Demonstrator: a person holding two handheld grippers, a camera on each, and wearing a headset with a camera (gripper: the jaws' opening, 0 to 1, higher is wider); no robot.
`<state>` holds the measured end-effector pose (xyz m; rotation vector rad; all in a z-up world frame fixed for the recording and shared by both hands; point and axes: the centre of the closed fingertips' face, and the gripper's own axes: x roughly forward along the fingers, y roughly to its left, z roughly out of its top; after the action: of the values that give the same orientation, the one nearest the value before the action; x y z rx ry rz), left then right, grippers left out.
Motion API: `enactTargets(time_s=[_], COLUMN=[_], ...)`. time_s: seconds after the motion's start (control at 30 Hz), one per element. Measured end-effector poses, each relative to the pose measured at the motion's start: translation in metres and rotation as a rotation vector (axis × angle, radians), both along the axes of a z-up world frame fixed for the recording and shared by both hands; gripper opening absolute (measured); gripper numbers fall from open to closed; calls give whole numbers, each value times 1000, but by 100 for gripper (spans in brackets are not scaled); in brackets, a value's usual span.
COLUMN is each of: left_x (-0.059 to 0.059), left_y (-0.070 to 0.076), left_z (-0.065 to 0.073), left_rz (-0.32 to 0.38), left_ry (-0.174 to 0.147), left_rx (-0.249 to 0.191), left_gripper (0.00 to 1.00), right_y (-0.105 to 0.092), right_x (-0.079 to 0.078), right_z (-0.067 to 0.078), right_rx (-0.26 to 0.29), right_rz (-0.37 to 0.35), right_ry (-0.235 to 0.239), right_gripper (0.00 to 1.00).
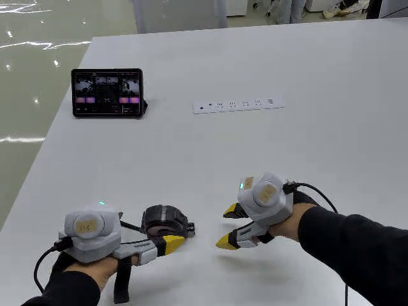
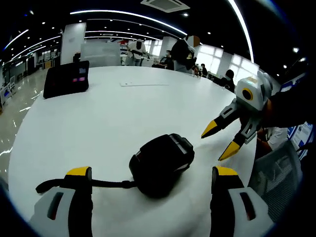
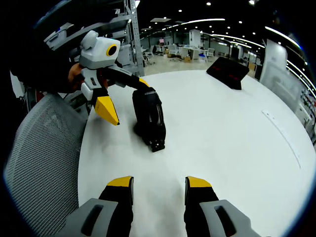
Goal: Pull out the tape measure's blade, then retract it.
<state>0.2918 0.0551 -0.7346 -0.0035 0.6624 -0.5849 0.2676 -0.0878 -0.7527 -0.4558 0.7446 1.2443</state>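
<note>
A black tape measure point(image 1: 166, 222) lies on the white table point(image 1: 255, 153) near its front edge, with a black strap point(image 2: 74, 183) trailing off it. My left gripper point(image 1: 169, 233) stands open, one yellow-tipped finger on each side of the case point(image 2: 163, 163), and neither finger presses on it. In the right gripper view the case point(image 3: 149, 118) lies ahead of my jaws, with the left gripper point(image 3: 123, 96) straddling it. My right gripper point(image 1: 227, 226) hovers open a short way right of the tape measure, with nothing between its fingers point(image 3: 121, 185).
A dark tablet point(image 1: 107, 92) stands at the back left, and a white power strip point(image 1: 238, 104) lies at the back centre. The table's left edge point(image 1: 38, 166) drops to a glossy floor. A grey mesh chair point(image 3: 44, 148) sits at the table's near side.
</note>
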Motion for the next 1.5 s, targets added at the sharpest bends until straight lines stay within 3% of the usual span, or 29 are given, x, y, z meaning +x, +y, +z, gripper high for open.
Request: enactTargets(time_s=[0.07, 0.13, 0.17, 0.23, 0.3, 0.47, 0.6, 0.73, 1.1, 1.27, 1.5], left_x=[-4, -4, -5, -7, -9, -20, -27, -32, -39, -42, -47], left_y=[-3, -3, -3, 1, 4, 10, 17, 23, 45, 50, 55], left_z=[5, 13, 15, 17, 21, 22, 20, 21, 17, 20, 22], left_rz=[-41, -92, -95, -87, -94, -148, -181, -178, -188, -196, -199], left_ry=[-2, -52, -53, -22, -22, -1, 2, 19, 23, 13, 31], left_rx=[-34, -25, -29, -51, -49, -8, 27, 22, 77, 90, 73], left_gripper=[99, 99, 99, 99, 99, 99, 99, 99, 99, 99, 99], right_y=[-7, -15, -17, -25, -32, -49, -62, -72, -102, -117, -136], right_x=[0, 0, 0, -2, -2, -6, -11, -14, -14, -18, -17], right_z=[2, 5, 6, 10, 11, 14, 15, 15, 20, 15, 19], right_rx=[8, 18, 22, 30, 36, 57, 64, 69, 58, 36, 53], right_rz=[-15, -35, -41, -59, -77, -130, -142, -156, -178, -180, -231], right_ry=[0, 2, 3, 1, -1, 9, -6, -1, -24, -22, -26], right_gripper=[40, 41, 41, 43, 44, 58, 61, 62, 69, 73, 77])
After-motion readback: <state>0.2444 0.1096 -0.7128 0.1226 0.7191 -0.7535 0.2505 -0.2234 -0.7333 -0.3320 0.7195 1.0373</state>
